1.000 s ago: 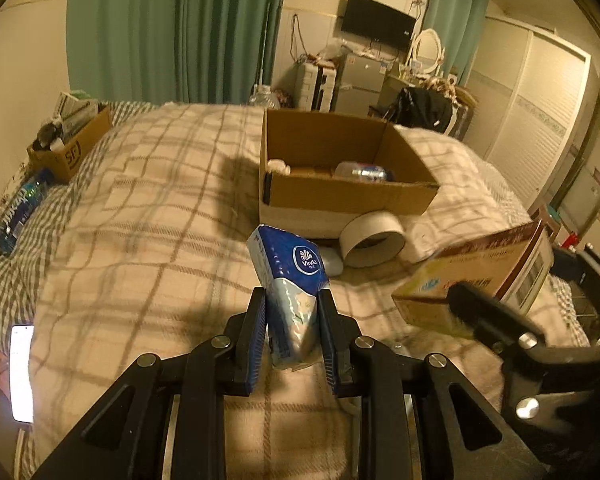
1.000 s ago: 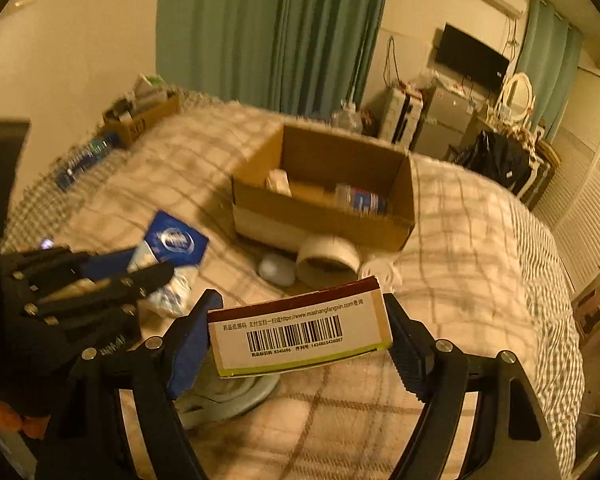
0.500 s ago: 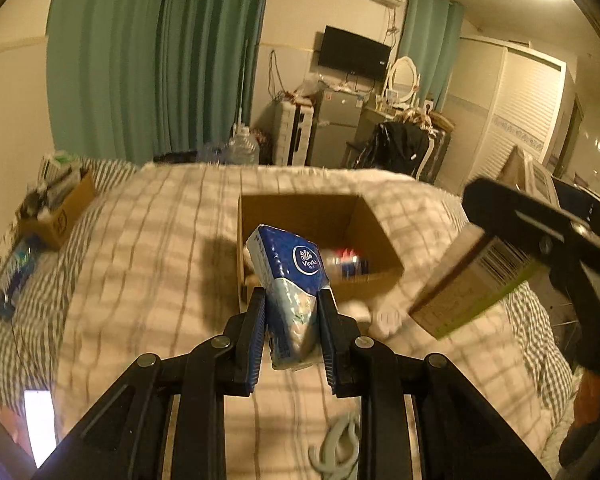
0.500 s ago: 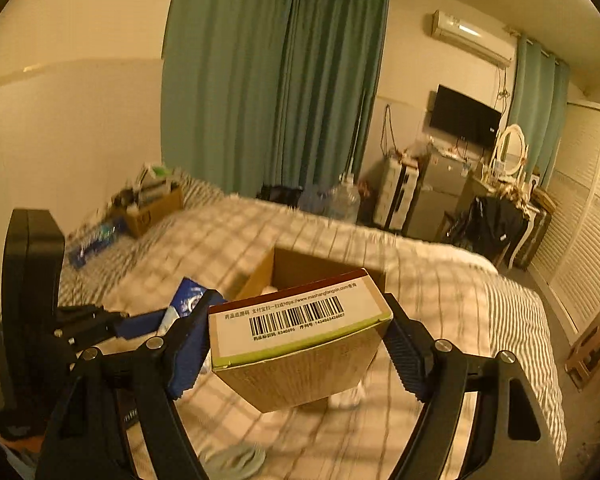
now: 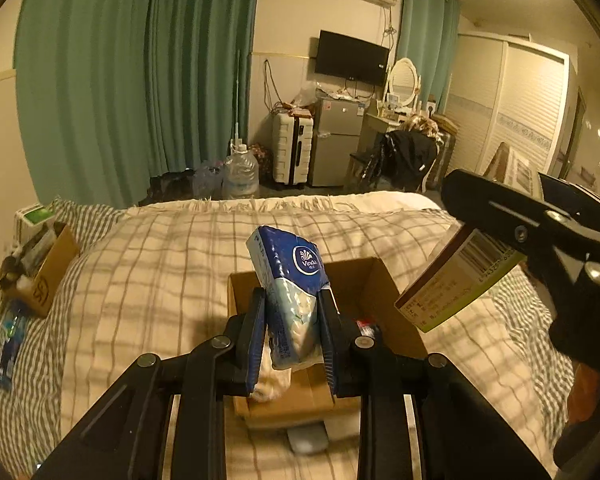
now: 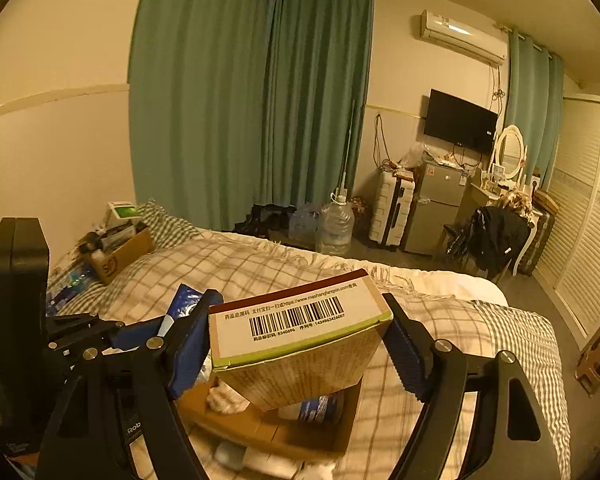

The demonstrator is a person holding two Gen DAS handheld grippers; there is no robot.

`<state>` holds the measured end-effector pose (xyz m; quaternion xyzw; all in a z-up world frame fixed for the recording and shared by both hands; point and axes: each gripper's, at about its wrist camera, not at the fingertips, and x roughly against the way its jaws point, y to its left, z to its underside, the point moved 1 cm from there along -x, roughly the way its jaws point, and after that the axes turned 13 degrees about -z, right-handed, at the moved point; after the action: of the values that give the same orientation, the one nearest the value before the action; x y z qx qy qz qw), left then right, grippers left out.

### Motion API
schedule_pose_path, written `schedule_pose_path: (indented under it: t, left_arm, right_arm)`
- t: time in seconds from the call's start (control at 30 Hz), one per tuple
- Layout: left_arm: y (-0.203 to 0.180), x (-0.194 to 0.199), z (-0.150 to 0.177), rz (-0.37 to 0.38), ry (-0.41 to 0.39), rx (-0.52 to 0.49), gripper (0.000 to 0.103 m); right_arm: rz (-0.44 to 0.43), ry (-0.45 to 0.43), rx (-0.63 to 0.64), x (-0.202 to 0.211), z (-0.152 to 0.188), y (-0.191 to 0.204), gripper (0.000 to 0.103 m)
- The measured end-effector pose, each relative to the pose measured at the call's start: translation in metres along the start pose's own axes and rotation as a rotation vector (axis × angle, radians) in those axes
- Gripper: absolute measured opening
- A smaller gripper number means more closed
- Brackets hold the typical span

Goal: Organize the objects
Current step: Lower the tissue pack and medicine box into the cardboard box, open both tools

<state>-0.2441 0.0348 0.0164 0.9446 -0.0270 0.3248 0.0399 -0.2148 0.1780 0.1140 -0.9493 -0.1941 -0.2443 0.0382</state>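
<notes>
My left gripper (image 5: 292, 334) is shut on a blue and white tissue pack (image 5: 290, 292) and holds it above the open cardboard box (image 5: 384, 296) on the bed. My right gripper (image 6: 300, 344) is shut on a medicine carton with a barcode (image 6: 296, 340), also over the cardboard box (image 6: 276, 432). The carton (image 5: 456, 280) and the right gripper show at the right of the left wrist view. The box holds a blue can (image 6: 320, 404) and a white item (image 6: 224, 398).
The checked bedspread (image 5: 160, 264) covers the bed. A small cardboard box of clutter (image 5: 40, 272) and a water bottle (image 5: 8, 344) lie at the left edge. A white object (image 5: 306, 438) lies in front of the box. Suitcase, fridge and wardrobe stand beyond the bed.
Both grippers have risen and moved forward with their loads, from in front of the box to above it. The tape roll and bedding in front have dropped out of view.
</notes>
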Motion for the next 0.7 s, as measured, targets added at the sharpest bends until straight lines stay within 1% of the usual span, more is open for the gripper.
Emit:
schedule_pose_path:
  t: [0.07,0.2,0.27,0.4,0.47,0.57,0.63,0.67,0.7]
  left_arm:
    - [-0.006,-0.018,-0.003,-0.003,0.011,-0.011,0.025]
    - [-0.014,-0.058,-0.004,-0.005,0.054,-0.019,0.025]
    - [-0.016,-0.077,-0.003,0.010,0.089,-0.016,0.025]
    - [-0.019,-0.105,0.005,0.007,0.131,-0.023,0.025]
    - [-0.020,-0.117,0.012,0.009,0.155,-0.023,0.025]
    - [-0.022,-0.124,0.019,0.009,0.177,-0.019,0.025]
    - [-0.020,-0.125,0.021,0.020,0.193,0.007,0.027]
    - [-0.018,-0.122,0.021,0.026,0.193,0.021,0.031]
    - [-0.017,-0.118,0.020,0.027,0.190,0.031,0.037]
  right_arm:
    - [-0.002,0.013,-0.005,-0.019,0.001,-0.012,0.077]
    - [0.010,0.067,-0.014,-0.066,0.009,-0.029,0.077]
    - [-0.006,0.093,-0.022,-0.088,0.017,-0.036,0.077]
    - [-0.039,0.145,-0.051,-0.123,0.038,-0.050,0.077]
    - [-0.056,0.157,-0.075,-0.133,0.049,-0.056,0.077]
    - [-0.084,0.161,-0.113,-0.139,0.058,-0.065,0.078]
    - [-0.082,0.180,-0.108,-0.138,0.062,-0.065,0.079]
    - [-0.067,0.167,-0.100,-0.134,0.060,-0.065,0.084]
    - [-0.059,0.152,-0.097,-0.128,0.057,-0.064,0.090]
